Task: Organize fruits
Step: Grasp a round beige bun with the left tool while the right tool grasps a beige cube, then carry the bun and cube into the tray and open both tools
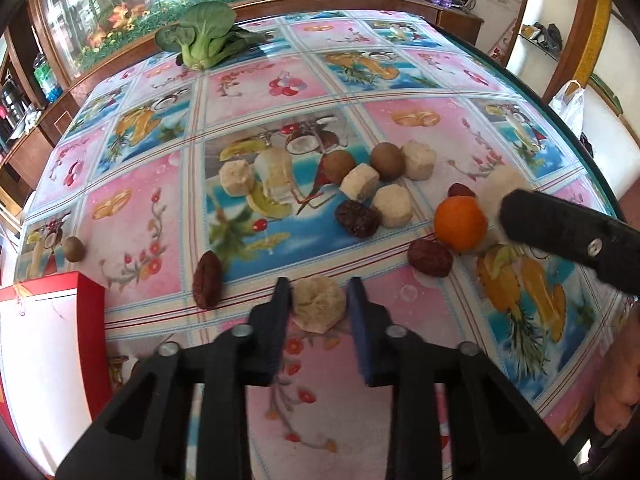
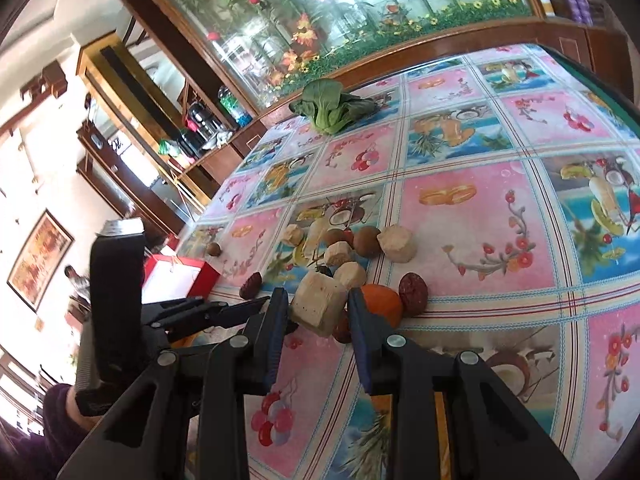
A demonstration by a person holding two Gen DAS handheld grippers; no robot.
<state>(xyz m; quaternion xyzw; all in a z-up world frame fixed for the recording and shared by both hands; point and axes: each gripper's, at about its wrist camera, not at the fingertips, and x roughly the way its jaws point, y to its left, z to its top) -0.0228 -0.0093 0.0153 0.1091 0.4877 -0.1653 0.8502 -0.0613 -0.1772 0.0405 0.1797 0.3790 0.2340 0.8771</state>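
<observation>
In the left wrist view my left gripper [image 1: 319, 304] is shut on a beige hexagonal chunk [image 1: 319, 307] low over the table. Beyond lie several beige chunks [image 1: 392, 205], brown round fruits [image 1: 386, 161], dark red dates [image 1: 357, 218] and an orange [image 1: 460, 222]. In the right wrist view my right gripper [image 2: 318, 310] is shut on a beige chunk [image 2: 318, 307], held above the table just in front of the orange [image 2: 382, 302] and a date [image 2: 413, 287]. The right gripper's finger shows in the left wrist view [image 1: 560, 236], by the orange.
A red and white box [image 1: 44, 352] sits at the near left table edge. A bok choy [image 1: 200, 38] lies at the far side. A lone brown fruit [image 1: 74, 249] and a date [image 1: 207, 283] lie near the box. A glass cabinet stands behind the table.
</observation>
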